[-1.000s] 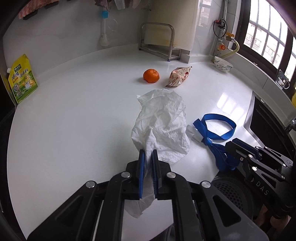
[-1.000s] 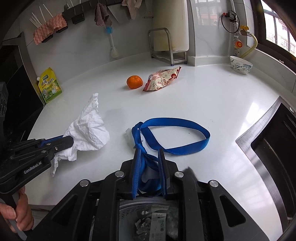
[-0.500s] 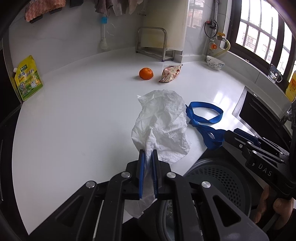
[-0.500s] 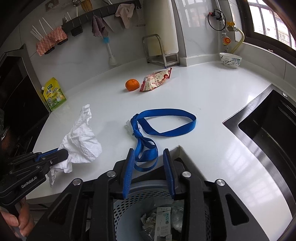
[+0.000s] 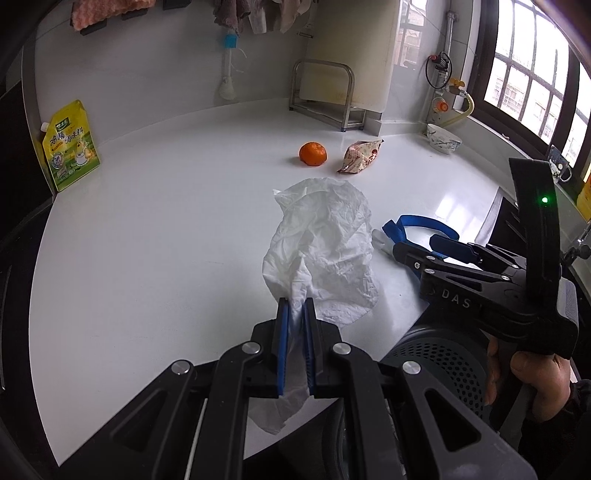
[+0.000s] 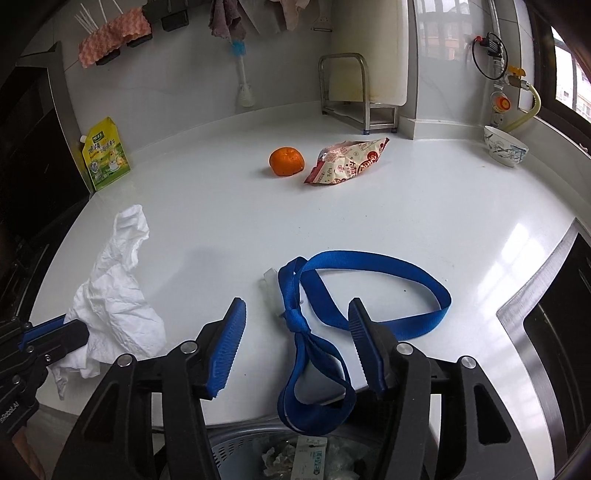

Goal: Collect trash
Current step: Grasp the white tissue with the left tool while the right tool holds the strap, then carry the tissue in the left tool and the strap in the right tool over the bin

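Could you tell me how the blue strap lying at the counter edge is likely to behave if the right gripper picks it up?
The blue strap is probably floppy: it lies in loose loops, knotted, with one loop drooping over the counter edge above the bin. It looks thin and light, so it should lift easily but dangle. Pinched at one point, its far loop would likely drag behind.

A white glossy desk ran to a white wall. A metal rack stood at the back by a white board. Cloths hung on a wall rail. Daylight entered through a barred window on the right. A steel sink was set into the desk.
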